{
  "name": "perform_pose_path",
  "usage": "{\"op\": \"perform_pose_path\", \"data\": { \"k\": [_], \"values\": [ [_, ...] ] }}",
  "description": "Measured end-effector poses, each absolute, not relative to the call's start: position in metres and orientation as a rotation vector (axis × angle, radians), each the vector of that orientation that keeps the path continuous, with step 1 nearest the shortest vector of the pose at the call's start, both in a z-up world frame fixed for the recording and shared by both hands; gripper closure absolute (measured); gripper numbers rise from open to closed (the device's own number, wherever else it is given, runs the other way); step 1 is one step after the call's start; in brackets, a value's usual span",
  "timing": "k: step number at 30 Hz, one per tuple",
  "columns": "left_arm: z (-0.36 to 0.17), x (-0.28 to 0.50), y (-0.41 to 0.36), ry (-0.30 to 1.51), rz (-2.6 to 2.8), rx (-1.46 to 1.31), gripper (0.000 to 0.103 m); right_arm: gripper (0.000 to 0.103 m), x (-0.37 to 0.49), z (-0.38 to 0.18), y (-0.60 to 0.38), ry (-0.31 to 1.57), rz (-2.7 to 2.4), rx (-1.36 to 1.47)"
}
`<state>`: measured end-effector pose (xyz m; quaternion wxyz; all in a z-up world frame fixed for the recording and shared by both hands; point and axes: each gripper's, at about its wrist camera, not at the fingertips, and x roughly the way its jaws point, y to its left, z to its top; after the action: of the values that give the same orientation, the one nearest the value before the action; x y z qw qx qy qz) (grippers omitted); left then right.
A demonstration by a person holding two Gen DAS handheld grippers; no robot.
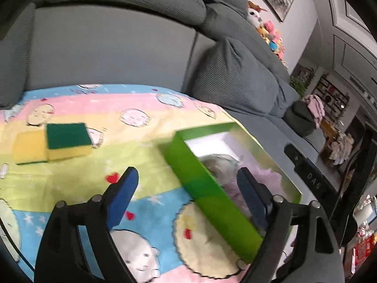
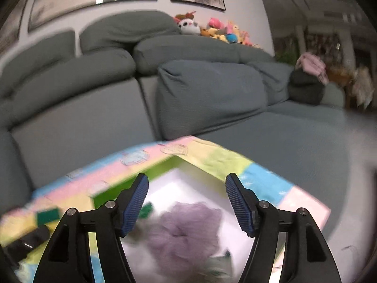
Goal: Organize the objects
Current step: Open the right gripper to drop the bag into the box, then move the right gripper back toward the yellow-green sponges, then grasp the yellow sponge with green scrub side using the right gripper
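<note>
Two sponges (image 1: 53,142) lie side by side on the blanket (image 1: 141,127), well left of the green box (image 1: 212,193), one yellow face up, the other green face up, their shared long axis running roughly across the view. They sit ahead and left of the left hand-held gripper (image 1: 186,195), its jaws wide apart and empty, straddling the box's near wall. The left hand appears nearer the sponges. Inside the box lies a purple puff (image 2: 186,233), directly beneath the right hand-held gripper (image 2: 187,202), whose jaws are parted with nothing clamped. Both views are blurred; a greyish item beside the puff cannot be identified, and the box's near end is cut off.
</note>
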<state>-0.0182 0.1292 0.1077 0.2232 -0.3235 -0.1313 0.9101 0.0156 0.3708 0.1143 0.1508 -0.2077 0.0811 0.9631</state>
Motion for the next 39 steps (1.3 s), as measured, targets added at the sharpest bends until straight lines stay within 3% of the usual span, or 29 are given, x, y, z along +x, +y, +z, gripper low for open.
{"op": "perform_pose_path", "data": {
  "k": [7, 18, 35, 36, 38, 39],
  "values": [
    [0.108, -0.020, 0.097, -0.416, 2.562, -0.925, 0.017, 0.033, -0.004, 0.094, 0.352, 0.061, 2.719, -0.725],
    [0.102, -0.024, 0.065, -0.449, 2.625, -0.983, 0.017, 0.033, -0.012, 0.076, 0.312, -0.059, 2.827, -0.854],
    [0.086, -0.037, -0.005, -0.565, 2.761, -1.121, 0.017, 0.033, -0.033, 0.080, 0.293, -0.109, 2.880, -0.919],
    [0.084, -0.037, -0.017, -0.616, 2.770, -1.116, 0.017, 0.033, -0.033, 0.085, 0.292, -0.093, 2.880, -0.914],
    [0.081, -0.037, -0.035, -0.694, 2.768, -1.117, 0.017, 0.018, -0.032, 0.094, 0.287, -0.104, 2.870, -0.899],
    [0.076, -0.038, -0.050, -0.758, 2.768, -1.129, 0.017, 0.017, -0.032, 0.100, 0.283, -0.124, 2.862, -0.885]
  ]
}}
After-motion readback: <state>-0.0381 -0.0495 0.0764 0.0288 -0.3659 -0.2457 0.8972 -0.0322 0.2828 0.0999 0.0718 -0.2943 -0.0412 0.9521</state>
